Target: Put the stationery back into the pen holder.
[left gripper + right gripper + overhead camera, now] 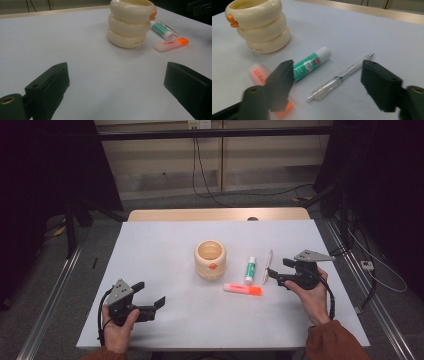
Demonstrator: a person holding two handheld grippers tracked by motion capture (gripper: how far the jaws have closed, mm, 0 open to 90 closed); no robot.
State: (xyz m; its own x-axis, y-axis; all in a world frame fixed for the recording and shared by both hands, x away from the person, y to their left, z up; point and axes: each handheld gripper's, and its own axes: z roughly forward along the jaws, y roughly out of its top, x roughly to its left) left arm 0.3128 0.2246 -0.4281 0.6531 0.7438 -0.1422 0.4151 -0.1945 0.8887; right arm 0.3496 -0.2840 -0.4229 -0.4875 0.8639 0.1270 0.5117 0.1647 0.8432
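Observation:
A cream ring-shaped cup (210,259) with an orange knob stands mid-table. To its right lie a green-and-white glue stick (250,270), a clear pen (268,266) and an orange highlighter (242,289). My right gripper (276,276) hovers just right of the pen, open. In the right gripper view its jaws (327,66) straddle the pen (342,75) without touching it, with the glue stick (310,63) and highlighter (259,75) beside the left jaw. My left gripper (150,293) rests near the front left, open and empty. In the left gripper view (116,72) it faces the cup (128,23).
The white tabletop (165,245) has a wooden strip (215,214) along its far edge. Dark equipment and cables stand on the floor at both sides and behind. Metal rails run along the table's left and right.

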